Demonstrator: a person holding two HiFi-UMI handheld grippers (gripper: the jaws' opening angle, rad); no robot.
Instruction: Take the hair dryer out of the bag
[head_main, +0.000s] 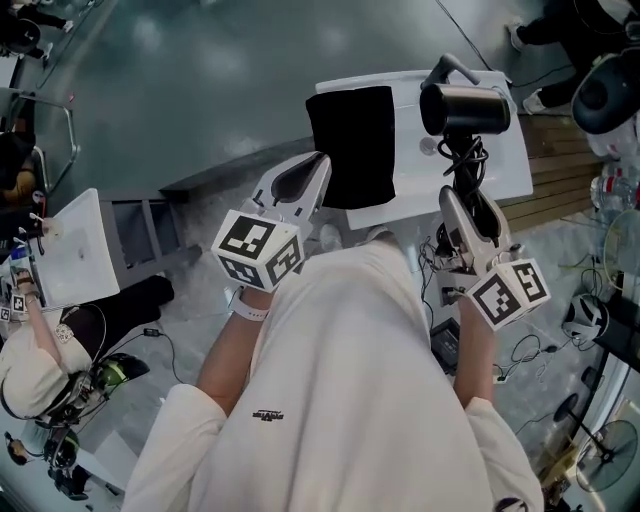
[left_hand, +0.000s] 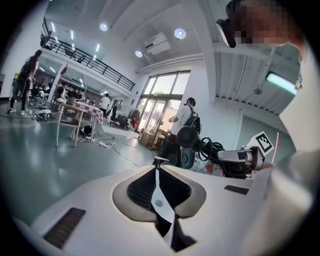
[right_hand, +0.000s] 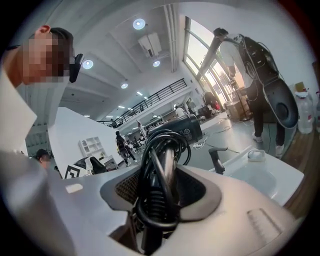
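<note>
Black hair dryer (head_main: 465, 108) (cord (head_main: 462, 160) looped)

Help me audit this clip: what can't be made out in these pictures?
Inside of the flat black fabric bag: head view, its own cloth hides it.
Handle of the black hair dryer: right gripper view, the coiled black cord clamped in the right gripper covers it.
Cord's plug: head view and right gripper view, lost in the coil.
Print on the dryer's barrel: right gripper view, too small.
</note>
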